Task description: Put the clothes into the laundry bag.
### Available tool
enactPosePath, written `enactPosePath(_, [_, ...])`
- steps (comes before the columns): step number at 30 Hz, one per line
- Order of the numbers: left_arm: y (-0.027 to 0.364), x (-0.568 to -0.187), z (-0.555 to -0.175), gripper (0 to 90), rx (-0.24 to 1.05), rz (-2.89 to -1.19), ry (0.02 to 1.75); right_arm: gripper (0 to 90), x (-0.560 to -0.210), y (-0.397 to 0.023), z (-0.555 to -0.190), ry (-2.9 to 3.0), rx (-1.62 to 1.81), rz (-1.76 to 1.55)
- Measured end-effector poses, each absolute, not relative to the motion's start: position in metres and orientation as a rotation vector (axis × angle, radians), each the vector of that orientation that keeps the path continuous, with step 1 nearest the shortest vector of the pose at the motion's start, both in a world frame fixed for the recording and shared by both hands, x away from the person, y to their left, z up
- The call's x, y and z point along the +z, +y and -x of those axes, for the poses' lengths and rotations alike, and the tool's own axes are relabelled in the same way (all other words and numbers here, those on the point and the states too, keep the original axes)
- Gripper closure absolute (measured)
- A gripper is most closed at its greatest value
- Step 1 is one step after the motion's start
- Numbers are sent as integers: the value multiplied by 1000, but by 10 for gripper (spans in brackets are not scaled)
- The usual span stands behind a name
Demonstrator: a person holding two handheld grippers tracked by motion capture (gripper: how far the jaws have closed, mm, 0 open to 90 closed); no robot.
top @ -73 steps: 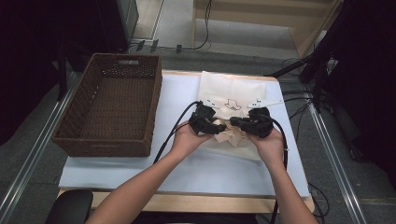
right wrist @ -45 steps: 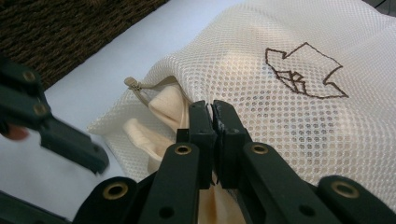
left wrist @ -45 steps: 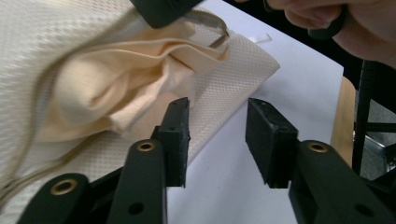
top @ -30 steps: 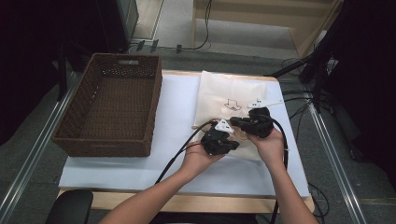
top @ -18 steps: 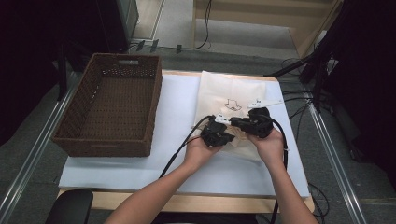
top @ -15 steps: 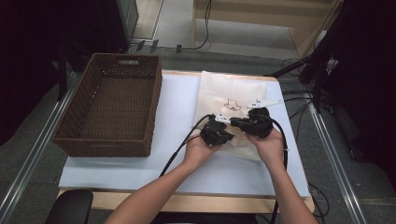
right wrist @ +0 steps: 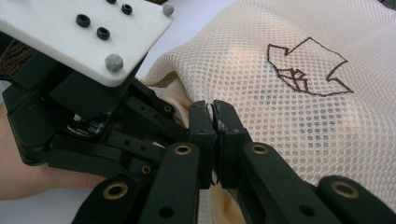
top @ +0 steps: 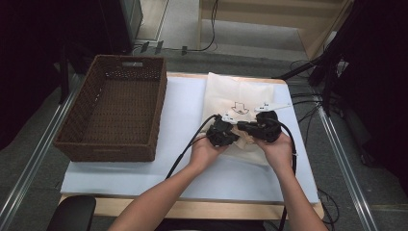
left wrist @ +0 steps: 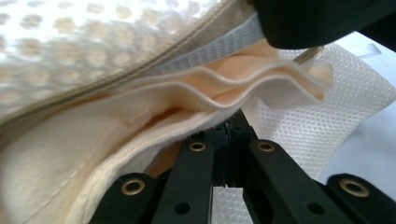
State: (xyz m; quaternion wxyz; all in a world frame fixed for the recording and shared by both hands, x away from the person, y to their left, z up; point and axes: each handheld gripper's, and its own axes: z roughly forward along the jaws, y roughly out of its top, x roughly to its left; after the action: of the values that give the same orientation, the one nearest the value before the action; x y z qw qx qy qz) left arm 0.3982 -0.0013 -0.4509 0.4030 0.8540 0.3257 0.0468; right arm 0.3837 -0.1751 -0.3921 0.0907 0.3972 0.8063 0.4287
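Item: cream mesh laundry bag (top: 235,101) with arrow mark, lying flat on the white table cover (top: 183,110), right of the wicker basket (top: 113,113); cream cloth (left wrist: 196,98) at its near mouth.
Left gripper (top: 222,134): jaws pinched on the cloth's edge.
Right gripper (top: 262,127): jaws clamped on the mesh rim.
Step, judged: opening the mouth or working the cloth through it.
Next: pull hands apart gently, keeping both pinches.
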Motion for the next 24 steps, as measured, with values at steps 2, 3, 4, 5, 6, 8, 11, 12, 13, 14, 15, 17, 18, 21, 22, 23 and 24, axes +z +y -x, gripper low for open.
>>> enactPosePath(2, [0,-451,-400,900,122,-2161,831,889,-392,-175,-384,2399,1272,-1182])
enactPosePath(3, [0,-451,-401,900,119,-2161,835,889,-393,-174,-384,2399,1270,-1177])
enactPosePath(4, [1,-450,-401,900,116,-2164,840,889,-392,-174,-384,2402,1267,-1172])
enactPosePath(5, [1,-450,-402,900,121,-2165,841,889,-392,-174,-384,2401,1265,-1172])
enactPosePath(6, [2,-450,-402,900,125,-2160,848,889,-392,-174,-384,2401,1266,-1173])
enactPosePath(8, [4,-450,-404,900,127,-2161,854,889,-392,-175,-384,2399,1268,-1182])
enactPosePath(11, [6,-451,-407,900,131,-2159,871,889,-392,-174,-384,2403,1269,-1174])
enactPosePath(12, [6,-452,-408,900,127,-2157,877,889,-392,-174,-384,2404,1265,-1176])
enactPosePath(13, [7,-452,-410,900,124,-2152,884,889,-392,-174,-384,2406,1264,-1173])
enactPosePath(14, [7,-453,-411,900,120,-2146,893,889,-393,-174,-384,2408,1263,-1173])
enactPosePath(15, [7,-452,-411,900,119,-2142,907,889,-393,-173,-384,2407,1262,-1174])
enactPosePath(17, [7,-451,-412,900,127,-2143,912,889,-393,-174,-384,2408,1261,-1180])
enactPosePath(18, [7,-449,-413,900,123,-2148,922,889,-393,-174,-384,2408,1262,-1178])
enactPosePath(21, [5,-443,-414,900,114,-2159,937,889,-393,-174,-385,2406,1265,-1180])
enactPosePath(22, [4,-441,-414,900,115,-2169,929,889,-393,-174,-385,2407,1264,-1179])
enactPosePath(23, [4,-439,-414,900,125,-2191,911,889,-393,-175,-384,2407,1266,-1179])
enactPosePath(24, [3,-439,-414,900,139,-2207,886,889,-393,-175,-385,2406,1267,-1178])
